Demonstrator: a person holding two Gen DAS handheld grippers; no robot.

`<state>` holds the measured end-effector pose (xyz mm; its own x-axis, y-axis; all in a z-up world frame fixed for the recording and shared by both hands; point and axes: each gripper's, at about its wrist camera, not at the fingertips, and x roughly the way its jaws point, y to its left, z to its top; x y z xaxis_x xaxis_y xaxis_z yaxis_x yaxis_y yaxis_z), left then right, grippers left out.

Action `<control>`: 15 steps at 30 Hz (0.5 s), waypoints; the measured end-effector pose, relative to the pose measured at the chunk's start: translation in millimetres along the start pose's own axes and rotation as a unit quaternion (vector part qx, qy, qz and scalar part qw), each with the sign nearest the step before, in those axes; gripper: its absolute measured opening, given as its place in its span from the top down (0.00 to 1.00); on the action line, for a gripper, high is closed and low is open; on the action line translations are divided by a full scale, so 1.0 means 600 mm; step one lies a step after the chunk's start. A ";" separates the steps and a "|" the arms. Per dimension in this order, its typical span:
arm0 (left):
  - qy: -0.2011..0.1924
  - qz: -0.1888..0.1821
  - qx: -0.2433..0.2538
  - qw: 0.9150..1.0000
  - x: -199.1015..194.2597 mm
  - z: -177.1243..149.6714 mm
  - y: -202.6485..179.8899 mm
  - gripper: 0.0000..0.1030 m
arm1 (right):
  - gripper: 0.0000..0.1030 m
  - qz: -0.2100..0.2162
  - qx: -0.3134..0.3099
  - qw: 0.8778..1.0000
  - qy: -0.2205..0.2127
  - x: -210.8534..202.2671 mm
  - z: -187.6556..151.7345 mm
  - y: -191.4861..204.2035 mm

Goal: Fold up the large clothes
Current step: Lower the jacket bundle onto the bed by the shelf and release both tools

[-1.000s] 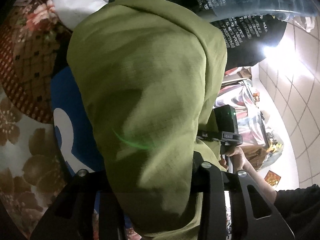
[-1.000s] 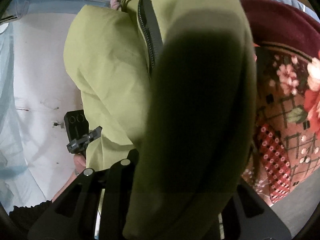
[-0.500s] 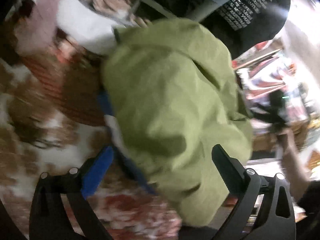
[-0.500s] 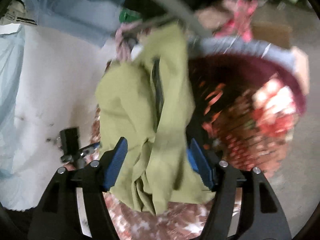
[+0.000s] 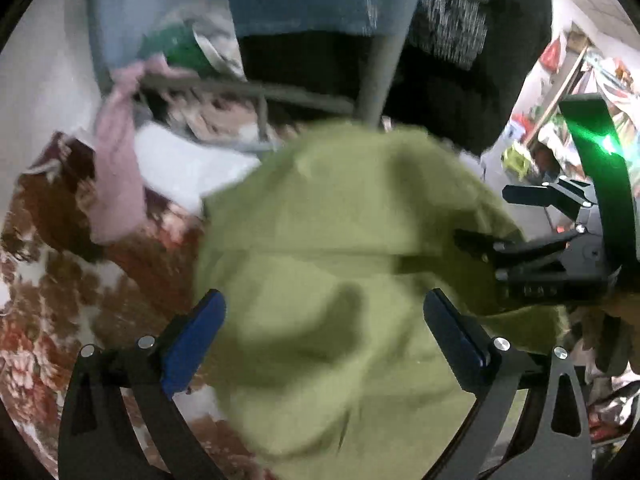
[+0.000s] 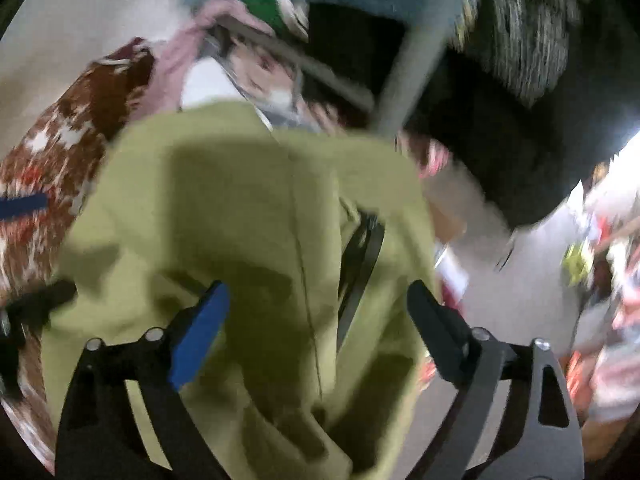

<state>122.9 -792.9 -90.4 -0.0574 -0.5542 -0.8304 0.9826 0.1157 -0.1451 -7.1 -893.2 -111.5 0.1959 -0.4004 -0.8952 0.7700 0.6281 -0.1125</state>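
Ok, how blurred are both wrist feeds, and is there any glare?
Left wrist: olive-green jacket softly motion-blurred, green light flare at right edge. Right wrist: heavier smear over the jacket's black zipper and background, with blown-out white glare at the right edge.

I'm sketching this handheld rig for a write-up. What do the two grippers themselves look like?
Both look alike. The left gripper has a black frame with cut-out slots and silver screw heads, and two jaws faced with blue pads. The right gripper has the same build, one blue pad showing; seen from the left wrist, its body carries a glowing green light.
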 end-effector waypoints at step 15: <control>0.075 -0.019 0.006 0.997 0.151 -0.020 0.019 0.04 | 0.05 0.070 0.033 0.996 0.046 0.131 -0.038 -0.089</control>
<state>127.1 -832.1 -173.8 -0.1204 -0.4277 -0.8959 0.9813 0.0853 -0.1726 -46.9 -943.0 -185.4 0.2503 -0.2476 -0.9360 0.7781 0.6268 0.0423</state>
